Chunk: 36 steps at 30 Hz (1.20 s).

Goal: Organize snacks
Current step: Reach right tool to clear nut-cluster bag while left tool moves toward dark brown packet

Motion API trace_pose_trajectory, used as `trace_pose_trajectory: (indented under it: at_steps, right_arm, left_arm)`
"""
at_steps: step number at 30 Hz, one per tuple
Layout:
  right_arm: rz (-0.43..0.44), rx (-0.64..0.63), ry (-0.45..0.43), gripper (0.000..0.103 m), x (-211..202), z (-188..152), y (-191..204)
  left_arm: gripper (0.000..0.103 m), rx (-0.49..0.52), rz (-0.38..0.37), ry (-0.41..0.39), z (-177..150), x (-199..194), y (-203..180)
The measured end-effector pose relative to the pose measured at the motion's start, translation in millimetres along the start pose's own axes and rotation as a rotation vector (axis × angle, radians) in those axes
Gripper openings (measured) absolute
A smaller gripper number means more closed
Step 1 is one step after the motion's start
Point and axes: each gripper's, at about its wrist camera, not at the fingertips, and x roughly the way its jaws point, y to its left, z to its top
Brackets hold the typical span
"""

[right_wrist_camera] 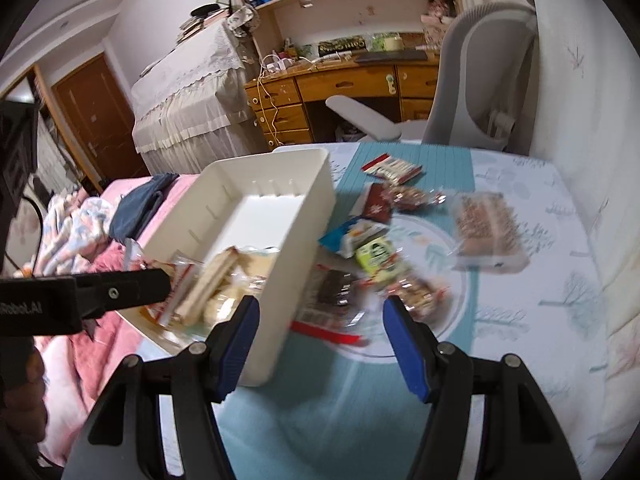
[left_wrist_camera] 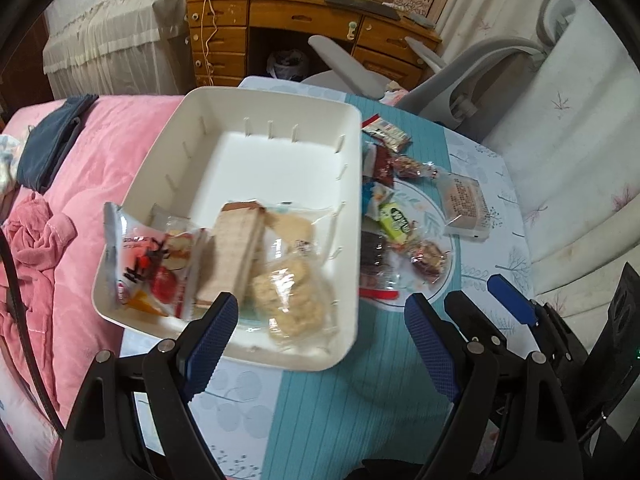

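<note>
A white plastic bin (left_wrist_camera: 352, 128) (right_wrist_camera: 316, 208) stands on the table's left side. It holds a red-and-white snack bag (left_wrist_camera: 152, 264), a brown wafer pack (left_wrist_camera: 236, 248) and clear-wrapped cookies (left_wrist_camera: 292, 292). Several loose snacks lie to its right: a green pack (left_wrist_camera: 394, 220) (right_wrist_camera: 376, 254), a red-striped pack (left_wrist_camera: 386, 132) (right_wrist_camera: 392, 168), a clear cake pack (left_wrist_camera: 466, 204) (right_wrist_camera: 486, 228). My left gripper (left_wrist_camera: 320, 328) is open and empty above the bin's near edge. My right gripper (right_wrist_camera: 318, 340) is open and empty, near the bin's right corner; it also shows in the left wrist view (left_wrist_camera: 484, 292).
The table (right_wrist_camera: 520, 320) has a teal and white patterned cloth. A pink-covered bed (left_wrist_camera: 80, 200) lies left of it. A grey office chair (left_wrist_camera: 480, 72) and a wooden desk (left_wrist_camera: 304, 24) stand behind the table.
</note>
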Motion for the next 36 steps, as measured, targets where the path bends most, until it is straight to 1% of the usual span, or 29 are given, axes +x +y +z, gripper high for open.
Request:
trace_pose_trajectory:
  at_steps: [7, 12, 18, 24, 27, 28, 31, 34, 36]
  right_arm:
    - [-0.030, -0.094, -0.028, 0.065, 1.7, -8.3, -33.5]
    - [-0.049, -0.160, -0.038, 0.065, 12.9, -14.5, -58.1]
    - [-0.066, -0.264, -0.047, 0.065, 33.5, -20.3, -75.6]
    - [-0.048, -0.372, -0.044, 0.065, 57.8, -21.5, -81.6]
    - [-0.024, -0.397, -0.037, 0.065, 68.9, -22.0, -83.2]
    - [-0.010, -0.400, -0.031, 0.065, 73.3, -22.3, -83.6]
    - [0.012, -0.408, -0.018, 0.065, 83.7, -24.0, -83.8]
    - [0.026, -0.411, 0.004, 0.065, 93.7, -26.9, -84.8]
    - [0.052, -0.413, 0.012, 0.064, 98.7, -28.7, -85.2]
  left_arm:
    - [0.084, 0.041, 0.043, -0.050, -5.4, 9.2, -49.2]
    - [0.082, 0.065, 0.075, -0.041, -2.7, 22.5, -73.3]
    - [0.081, 0.093, 0.140, 0.019, 8.8, 46.6, -93.4]
    - [0.081, 0.119, 0.181, 0.097, 27.2, 70.7, -106.8]
    - [0.081, 0.132, 0.189, 0.135, 35.6, 84.8, -113.2]
    - [0.079, 0.139, 0.200, 0.144, 37.7, 89.0, -114.8]
    - [0.079, 0.159, 0.243, 0.177, 43.4, 102.9, -117.5]
    - [0.079, 0.161, 0.254, 0.205, 47.3, 112.6, -116.5]
    - [0.079, 0.164, 0.258, 0.214, 49.0, 116.1, -115.5]
